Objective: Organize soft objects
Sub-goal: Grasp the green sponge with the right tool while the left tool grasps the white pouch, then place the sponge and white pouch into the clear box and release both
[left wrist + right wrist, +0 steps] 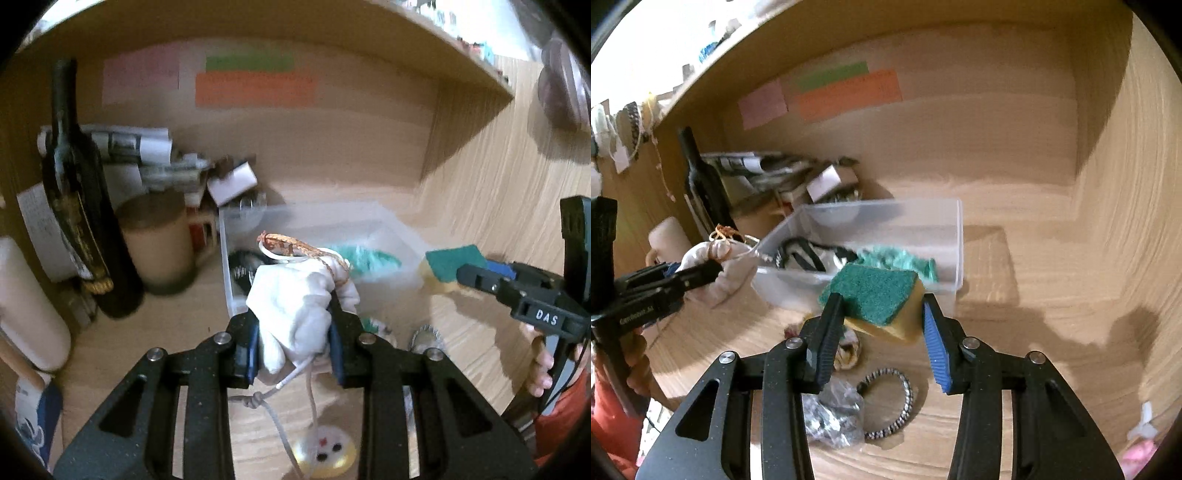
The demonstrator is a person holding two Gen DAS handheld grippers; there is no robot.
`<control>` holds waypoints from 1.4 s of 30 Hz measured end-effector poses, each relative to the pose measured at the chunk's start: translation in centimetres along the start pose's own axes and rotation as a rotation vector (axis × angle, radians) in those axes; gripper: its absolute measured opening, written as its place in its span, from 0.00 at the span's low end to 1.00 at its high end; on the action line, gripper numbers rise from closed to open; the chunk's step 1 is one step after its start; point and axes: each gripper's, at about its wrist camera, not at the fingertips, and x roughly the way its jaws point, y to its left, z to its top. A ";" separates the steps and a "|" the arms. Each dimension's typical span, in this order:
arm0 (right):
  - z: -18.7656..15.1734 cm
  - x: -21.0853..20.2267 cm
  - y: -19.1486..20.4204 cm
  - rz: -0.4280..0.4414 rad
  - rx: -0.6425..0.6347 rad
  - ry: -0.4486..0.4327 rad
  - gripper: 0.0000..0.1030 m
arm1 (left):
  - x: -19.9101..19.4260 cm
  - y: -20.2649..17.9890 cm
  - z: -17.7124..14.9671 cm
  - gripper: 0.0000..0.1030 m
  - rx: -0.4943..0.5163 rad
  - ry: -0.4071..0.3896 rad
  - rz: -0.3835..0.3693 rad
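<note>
mid-carry, left gripper [293, 328] clamps a white pouch [295, 302], right gripper [882, 314] a sponge [875, 295]; next, release both over the clear bin [886, 218].

My view takes in a wooden desk [1015, 325] bearing a clear plastic bin [955, 236], a dark bottle [79, 206], a tan mug [157, 243], a beaded bracelet [899, 402] and crumpled plastic wrap [834, 413].

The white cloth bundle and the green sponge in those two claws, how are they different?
The white cloth bundle is limp and crumpled, with a cord hanging below; the green sponge is a firm block, green over yellow. The left gripper squeezes the bundle tightly, while the right gripper holds the sponge at its edges. Both are held aloft near the clear bin.
</note>
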 end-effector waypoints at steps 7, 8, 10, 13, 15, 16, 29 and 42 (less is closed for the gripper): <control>2.1 -0.8 0.4 0.008 -0.011 -0.082 0.38 | -0.2 -0.4 3.2 0.29 0.006 -0.074 0.014; 2.4 -0.8 0.4 0.010 -0.012 -0.091 0.38 | -0.1 -0.4 3.6 0.29 0.005 -0.078 0.014; 3.1 -0.7 0.5 0.014 -0.015 -0.107 0.38 | 0.3 -0.6 4.4 0.29 0.005 -0.086 0.020; 4.0 -0.1 0.7 0.028 -0.019 -0.115 0.38 | 1.4 -0.6 5.1 0.29 -0.002 -0.090 0.029; 4.5 0.4 0.8 0.028 -0.025 -0.115 0.38 | 2.3 -0.5 5.6 0.29 -0.008 -0.080 0.032; 4.8 0.9 0.9 0.026 -0.031 -0.112 0.38 | 2.6 -0.5 5.7 0.29 -0.010 -0.075 0.031; 5.1 7.5 0.4 0.021 -0.047 0.048 0.38 | 10.1 -1.5 5.5 0.29 0.031 0.101 0.025; 3.6 10.8 0.1 -0.041 -0.070 0.167 0.43 | 13.7 -1.7 3.7 0.38 0.058 0.219 0.027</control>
